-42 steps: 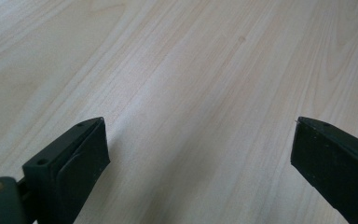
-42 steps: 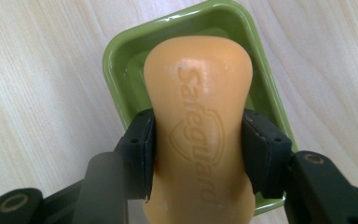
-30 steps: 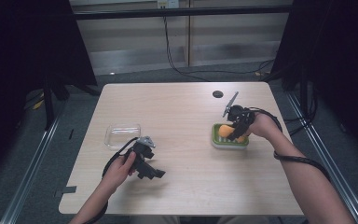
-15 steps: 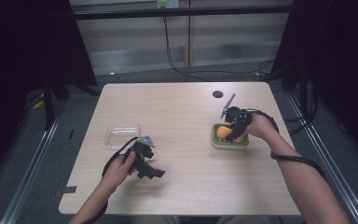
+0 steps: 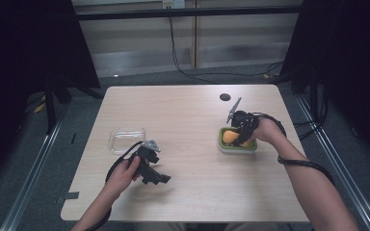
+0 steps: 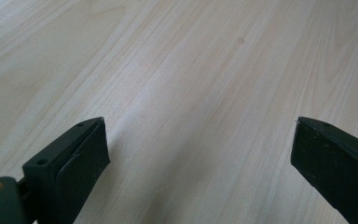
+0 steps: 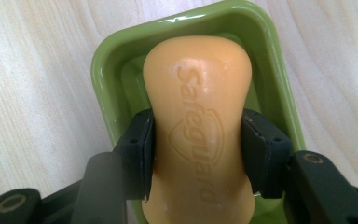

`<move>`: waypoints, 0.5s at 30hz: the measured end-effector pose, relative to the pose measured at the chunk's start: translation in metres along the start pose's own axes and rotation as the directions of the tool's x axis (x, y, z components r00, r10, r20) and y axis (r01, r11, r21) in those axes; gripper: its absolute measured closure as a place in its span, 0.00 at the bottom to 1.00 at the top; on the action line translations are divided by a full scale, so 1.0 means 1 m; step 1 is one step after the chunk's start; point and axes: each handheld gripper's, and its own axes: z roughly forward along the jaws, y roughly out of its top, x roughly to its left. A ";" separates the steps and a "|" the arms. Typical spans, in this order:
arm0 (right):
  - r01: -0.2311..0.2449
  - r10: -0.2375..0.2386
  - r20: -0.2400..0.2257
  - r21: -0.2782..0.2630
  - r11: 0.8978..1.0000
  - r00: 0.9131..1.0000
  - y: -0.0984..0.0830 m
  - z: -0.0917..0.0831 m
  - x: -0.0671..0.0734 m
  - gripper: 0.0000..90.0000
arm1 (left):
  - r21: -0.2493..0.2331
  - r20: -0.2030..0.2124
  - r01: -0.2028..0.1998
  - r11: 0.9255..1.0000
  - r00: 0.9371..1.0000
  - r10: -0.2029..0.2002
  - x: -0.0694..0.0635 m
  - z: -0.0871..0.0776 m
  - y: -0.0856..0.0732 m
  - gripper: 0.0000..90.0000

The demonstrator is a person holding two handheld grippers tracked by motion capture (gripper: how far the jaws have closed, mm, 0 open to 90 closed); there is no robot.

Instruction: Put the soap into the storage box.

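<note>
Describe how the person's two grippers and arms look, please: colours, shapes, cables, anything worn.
Both grippers are black. The left gripper has two blocky jaws with small screw holes; the right gripper has flat rectangular pads. Each carries a grey three-cornered plate and trails a black cable. The forearms are bare; no sleeves show.

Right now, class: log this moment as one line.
right tongs: shut on soap bar | soap: over green dish | left tongs: open, above table
</note>
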 end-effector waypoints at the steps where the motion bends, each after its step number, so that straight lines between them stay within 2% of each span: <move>1: 0.000 0.000 -0.007 0.005 1.000 1.000 0.000 0.000 0.001 0.55 | 0.006 -0.001 -0.002 1.000 1.000 0.002 0.000 0.000 0.000 0.05; 8: 0.017 -0.017 0.003 0.002 1.000 1.000 -0.002 0.003 -0.002 0.55 | -0.002 0.001 0.000 1.000 1.000 0.000 0.000 0.000 0.000 0.04; 9: 0.024 -0.024 0.007 0.001 1.000 1.000 -0.002 0.004 -0.002 0.55 | 0.016 0.001 -0.023 1.000 1.000 0.023 0.002 -0.001 0.000 0.04; 15: 0.033 -0.033 0.012 -0.003 0.999 0.999 -0.002 0.004 -0.004 0.55 | 0.019 0.001 -0.027 0.999 1.000 0.027 0.002 0.000 0.000 0.05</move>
